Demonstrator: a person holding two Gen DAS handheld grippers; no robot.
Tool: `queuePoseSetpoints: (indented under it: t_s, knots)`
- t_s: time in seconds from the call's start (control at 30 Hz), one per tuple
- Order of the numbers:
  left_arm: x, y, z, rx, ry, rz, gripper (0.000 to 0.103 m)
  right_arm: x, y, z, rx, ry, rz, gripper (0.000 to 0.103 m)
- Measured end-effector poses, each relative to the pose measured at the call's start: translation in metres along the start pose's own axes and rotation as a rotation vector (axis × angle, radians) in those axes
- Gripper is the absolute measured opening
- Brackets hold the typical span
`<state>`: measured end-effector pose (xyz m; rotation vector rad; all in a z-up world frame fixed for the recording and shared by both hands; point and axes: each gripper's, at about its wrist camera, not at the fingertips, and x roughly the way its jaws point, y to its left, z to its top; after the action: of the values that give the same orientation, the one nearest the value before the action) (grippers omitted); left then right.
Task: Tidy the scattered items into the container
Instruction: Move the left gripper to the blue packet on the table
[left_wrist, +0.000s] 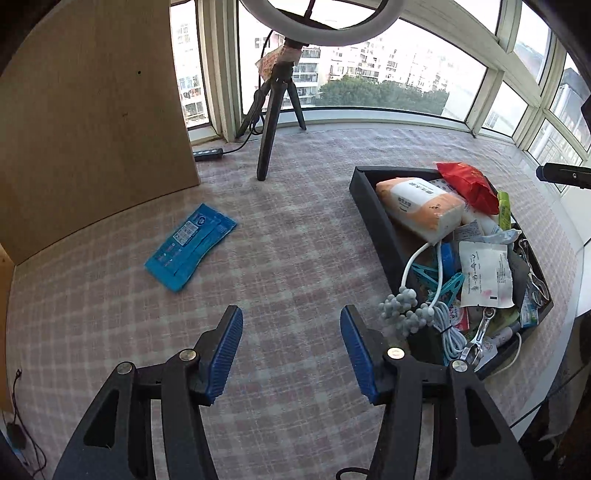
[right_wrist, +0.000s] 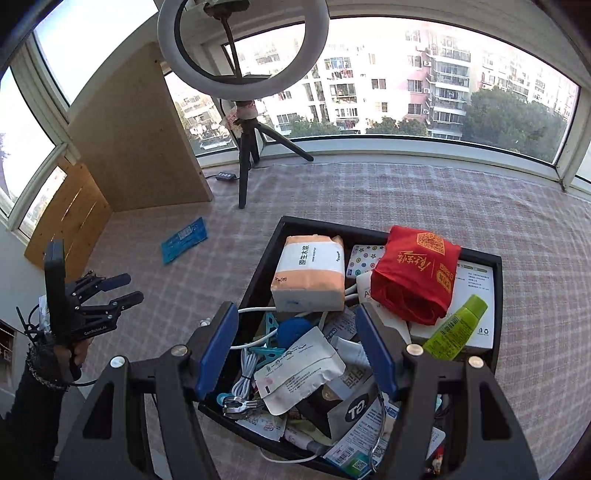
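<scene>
The left gripper (left_wrist: 291, 350) has its jaws wide open, with nothing between the blue pads (left_wrist: 225, 354). It hangs over the checked cloth (left_wrist: 288, 258) that covers the desk. The right gripper (right_wrist: 293, 350) has its jaws wide open too, and it holds nothing. It hangs right over the black tray (right_wrist: 258, 273), near the tray's close end.

Under the right jaws lie a white pouch (right_wrist: 299, 369), a white cable (right_wrist: 245, 380) and some teal clips (right_wrist: 267, 347). Farther back in the tray sit a pack of tissues (right_wrist: 310, 273), a red bag (right_wrist: 413, 273) and a green tube (right_wrist: 456, 328) — all piled close together. A grey bumpy toy (left_wrist: 402, 308) sits at the tray's near edge, just beside the left gripper's right finger.

One thing is still outside the tray — a blue packet (left_wrist: 190, 247). It lies flat on the cloth, well apart from the tray, ahead and to the left of the left jaws, near a wooden board (left_wrist: 92, 122).

Behind it all stands a ring light (right_wrist: 242, 48) on a black tripod (right_wrist: 247, 158), in front of big windows (right_wrist: 424, 92).
</scene>
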<state>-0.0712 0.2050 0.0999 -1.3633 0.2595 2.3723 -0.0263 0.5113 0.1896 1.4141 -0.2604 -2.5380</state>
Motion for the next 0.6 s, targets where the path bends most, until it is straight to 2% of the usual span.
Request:
queuePoseSetpoints:
  t_s: [0.13, 0.23, 0.4, 0.6]
  knots:
    - [0.016, 0.044, 0.01, 0.064, 0.039, 0.02, 0.057, 0.006, 0.012, -0.008, 0.045, 0.006, 0.039, 0.065]
    - [0.036, 0.064, 0.02, 0.101, 0.088, -0.042, 0.063, 0.014, 0.013, -0.014, 0.078, 0.016, 0.037, 0.065]
    - [0.09, 0.069, 0.034, 0.214, 0.182, 0.005, 0.065, 0.028, 0.002, -0.018, 0.119, 0.054, -0.034, 0.065]
    - [0.141, 0.073, 0.047, 0.302, 0.2, 0.05, 0.065, 0.041, -0.026, -0.02, 0.243, 0.093, -0.044, 0.065]
